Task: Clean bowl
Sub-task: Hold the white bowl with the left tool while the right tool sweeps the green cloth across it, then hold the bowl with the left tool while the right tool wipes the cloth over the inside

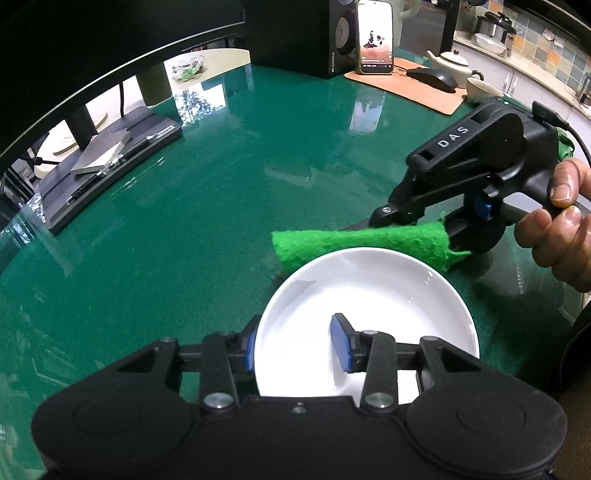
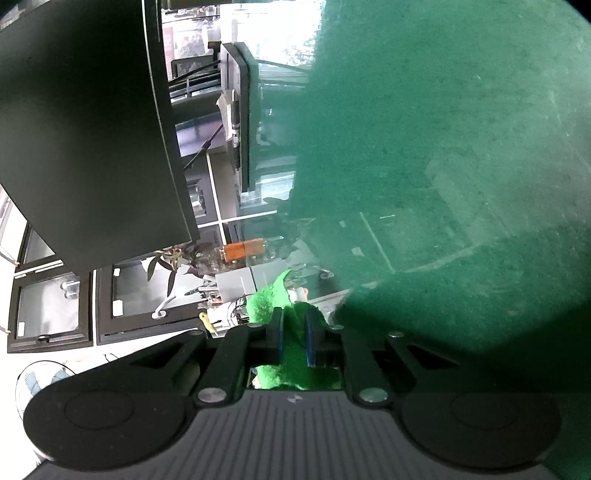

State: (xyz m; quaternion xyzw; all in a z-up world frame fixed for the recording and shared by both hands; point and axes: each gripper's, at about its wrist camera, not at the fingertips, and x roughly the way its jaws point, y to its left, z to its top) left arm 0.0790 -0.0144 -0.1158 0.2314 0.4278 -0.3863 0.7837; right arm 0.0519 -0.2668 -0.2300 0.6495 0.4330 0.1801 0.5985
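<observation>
Two grippers on a green table (image 1: 207,206), left gripper (image 1: 297,349) clamping white bowl (image 1: 369,291) rim, right gripper (image 2: 293,341) pinching green cloth (image 1: 362,245) beside it

Home kitchen-dining corner: glass-topped green table (image 1: 229,155), teapot (image 1: 452,62) and cup (image 1: 480,88) on a mat (image 1: 417,90), propped phone (image 1: 376,37), tiled backsplash (image 1: 546,48) behind a counter with pressure cooker (image 1: 493,26).
</observation>
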